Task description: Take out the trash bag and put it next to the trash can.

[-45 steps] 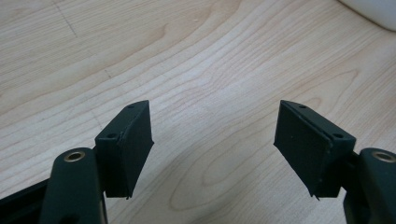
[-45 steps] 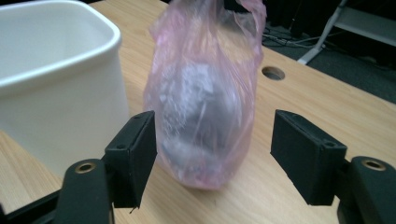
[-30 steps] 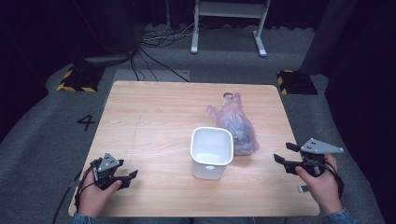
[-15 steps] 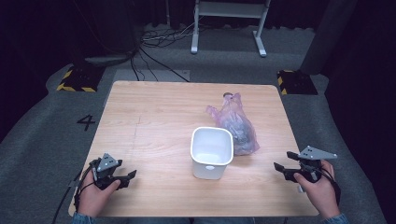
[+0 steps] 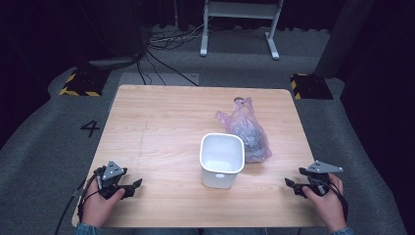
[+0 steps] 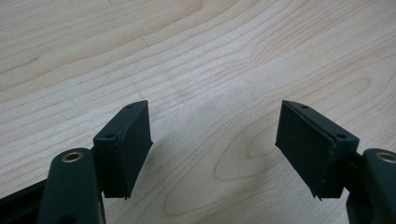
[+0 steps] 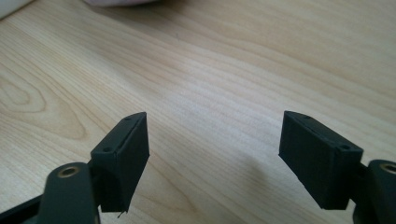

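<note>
Two grippers: you hold one in each hand at the near corners of the light wooden table [image 5: 161,122], and neither grips anything.
Left gripper: your left gripper [image 5: 131,186] sits low over the near left corner, black, with the grey three-cornered plate on top and its cable trailing off the table edge.
Left fingers: in the left gripper view your fingers [image 6: 123,144] stand spread wide, with bare wood grain between them and no object touching either pad.
Right gripper: your right gripper [image 5: 292,185] is at the near right corner, close above the wood, pointing inward toward the middle of the table.
Right fingers: in the right gripper view your fingers [image 7: 122,151] are spread wide and have just been opening; only table surface lies between them.
White tub: the white rectangular plastic tub with rounded corners [image 5: 222,159] stands upright near the middle of the table, a little toward your side, open at the top and looking empty inside.
Pink bag: the translucent pink plastic bag with dark contents [image 5: 247,132] lies just beyond and to the right of the tub, touching or almost touching its far right corner; you cannot tell what is inside.
Spacing: both grippers are well apart from the tub and the bag, which lie between them.
</note>
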Demonstrator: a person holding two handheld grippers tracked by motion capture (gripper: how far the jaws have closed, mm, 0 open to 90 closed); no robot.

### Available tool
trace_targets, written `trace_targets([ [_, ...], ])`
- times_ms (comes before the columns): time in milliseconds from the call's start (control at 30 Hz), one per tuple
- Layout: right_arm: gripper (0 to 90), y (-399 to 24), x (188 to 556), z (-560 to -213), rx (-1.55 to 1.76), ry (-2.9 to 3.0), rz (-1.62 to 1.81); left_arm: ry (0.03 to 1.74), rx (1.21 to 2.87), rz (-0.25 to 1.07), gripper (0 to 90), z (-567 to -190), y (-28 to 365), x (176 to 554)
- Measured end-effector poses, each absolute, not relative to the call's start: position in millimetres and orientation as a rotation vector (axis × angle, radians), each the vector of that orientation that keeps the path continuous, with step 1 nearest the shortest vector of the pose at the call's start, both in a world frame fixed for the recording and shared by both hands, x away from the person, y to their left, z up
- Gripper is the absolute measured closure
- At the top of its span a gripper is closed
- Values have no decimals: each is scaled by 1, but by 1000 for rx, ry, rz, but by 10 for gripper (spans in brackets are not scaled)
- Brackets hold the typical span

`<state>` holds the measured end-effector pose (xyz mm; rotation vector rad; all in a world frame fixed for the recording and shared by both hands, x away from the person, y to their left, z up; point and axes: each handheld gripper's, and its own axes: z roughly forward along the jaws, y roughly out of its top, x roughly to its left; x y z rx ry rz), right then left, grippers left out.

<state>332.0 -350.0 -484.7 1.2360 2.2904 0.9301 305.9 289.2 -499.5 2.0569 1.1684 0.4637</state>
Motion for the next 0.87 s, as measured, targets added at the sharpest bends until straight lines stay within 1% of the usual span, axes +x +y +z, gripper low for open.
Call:
trace_targets([
  [133, 221, -349, 331, -497, 1256, 2298, 925, 1159, 2073, 471, 260, -502, 290, 306],
  [167, 201, -349, 331, -499, 1257, 2294, 926, 1156, 2078, 471, 260, -502, 290, 306],
  [333, 162, -347, 327, -504, 1260, 2245, 963, 1146, 2080, 466, 240, -505, 290, 308],
  [633, 160, -343, 324, -505, 1230, 2262, 969, 1148, 2092, 469, 202, -506, 289, 309],
  [867, 160, -343, 324, -505, 1230, 2262, 971, 1154, 2089, 470, 191, -506, 288, 309],
])
